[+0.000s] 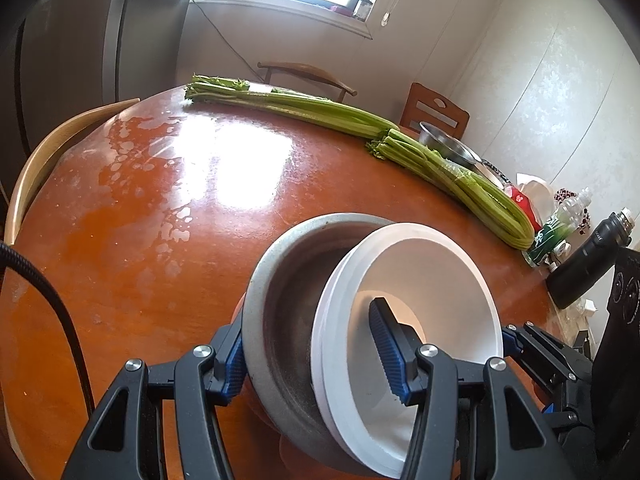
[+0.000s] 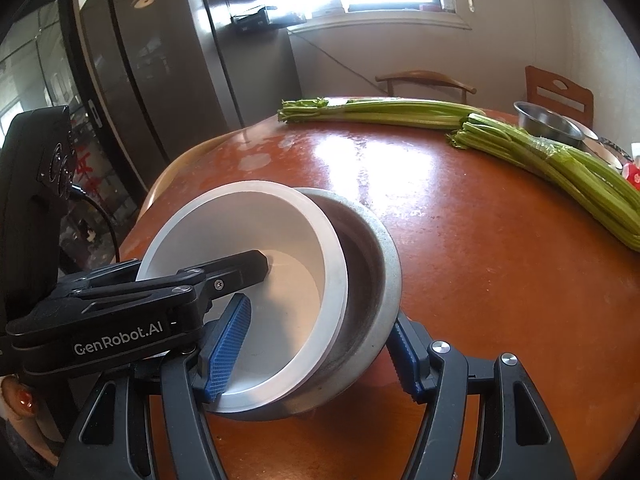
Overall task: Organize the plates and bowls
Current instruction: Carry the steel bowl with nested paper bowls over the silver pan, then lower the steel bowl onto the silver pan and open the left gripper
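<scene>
A white bowl (image 1: 420, 280) sits tilted inside a larger grey bowl (image 1: 288, 264) on the orange-brown round table (image 1: 160, 208). My left gripper (image 1: 312, 344) spans both bowls: its left finger is outside the grey bowl's wall, its right finger (image 1: 386, 344) inside the white bowl. In the right wrist view, my right gripper (image 2: 316, 344) spans the same white bowl (image 2: 280, 280) and grey bowl (image 2: 380, 260) from the opposite side, one finger (image 2: 228, 340) inside the white bowl, the other outside the grey rim. The left gripper's black body (image 2: 120, 304) reaches in from the left.
Two celery bunches (image 1: 304, 108) (image 1: 452, 176) lie across the far table. A steel bowl (image 1: 448, 144) stands behind them. Bottles (image 1: 560, 224), a black flask (image 1: 588, 256) and packets crowd the right edge. Chairs (image 1: 308, 72) and a fridge (image 2: 160, 60) surround the table.
</scene>
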